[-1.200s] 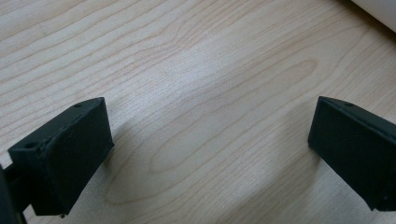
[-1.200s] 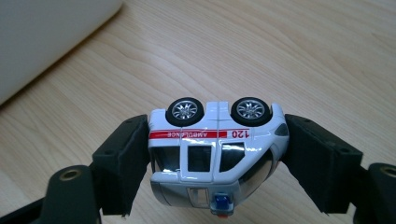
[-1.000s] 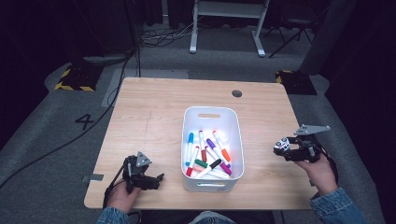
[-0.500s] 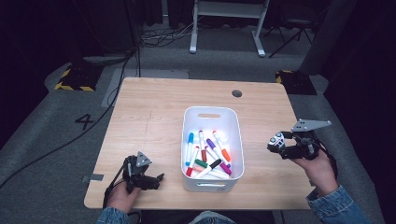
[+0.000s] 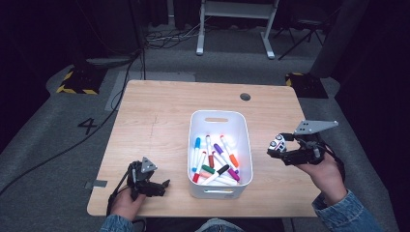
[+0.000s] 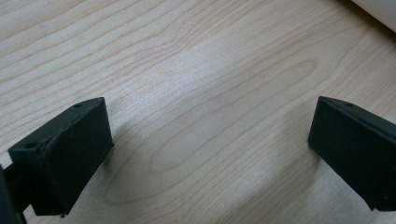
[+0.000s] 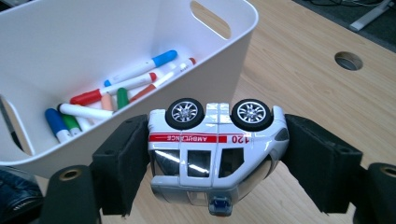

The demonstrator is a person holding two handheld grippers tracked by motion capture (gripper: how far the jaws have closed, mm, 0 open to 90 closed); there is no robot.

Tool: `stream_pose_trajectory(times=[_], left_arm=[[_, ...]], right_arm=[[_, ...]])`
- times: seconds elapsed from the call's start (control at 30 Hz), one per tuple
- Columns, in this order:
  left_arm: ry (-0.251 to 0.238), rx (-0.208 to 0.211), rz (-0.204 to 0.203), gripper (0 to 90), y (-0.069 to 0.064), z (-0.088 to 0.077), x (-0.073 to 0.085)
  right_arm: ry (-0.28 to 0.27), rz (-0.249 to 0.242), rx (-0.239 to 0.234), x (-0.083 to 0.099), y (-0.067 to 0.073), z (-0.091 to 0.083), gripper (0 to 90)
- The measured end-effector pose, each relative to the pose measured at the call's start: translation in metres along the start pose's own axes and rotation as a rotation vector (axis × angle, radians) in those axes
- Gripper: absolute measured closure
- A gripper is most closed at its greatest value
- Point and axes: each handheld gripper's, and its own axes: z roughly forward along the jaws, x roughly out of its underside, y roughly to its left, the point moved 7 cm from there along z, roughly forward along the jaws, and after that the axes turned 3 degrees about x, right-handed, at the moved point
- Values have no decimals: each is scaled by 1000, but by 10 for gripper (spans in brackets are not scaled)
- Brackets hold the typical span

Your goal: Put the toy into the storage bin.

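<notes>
Nearest the person, the left gripper [image 5: 151,184] rests low on the pale wood-grain counter [image 5: 159,121], its blunt black jaws spread wide with bare wood between them. The right gripper [image 7: 215,156] clamps a glossy white toy ambulance [image 7: 215,151] end to end, wheels upward, red stripe showing, raised above the counter just right of the bin; the high view shows it only as a small blur. Beyond sits the smooth white plastic bin [image 5: 196,140] holding loose coloured markers [image 5: 215,159].
</notes>
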Motion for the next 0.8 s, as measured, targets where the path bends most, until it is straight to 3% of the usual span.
stream_pose_trajectory(times=[0.5, 0.8], left_arm=[[0, -1, 0, 0, 0, 0, 0], [0, 0, 0, 0, 0, 0, 0]], right_arm=[[-7, -37, -80, -26, 41, -1, 252], [7, -56, -140, -32, 59, 9, 251]])
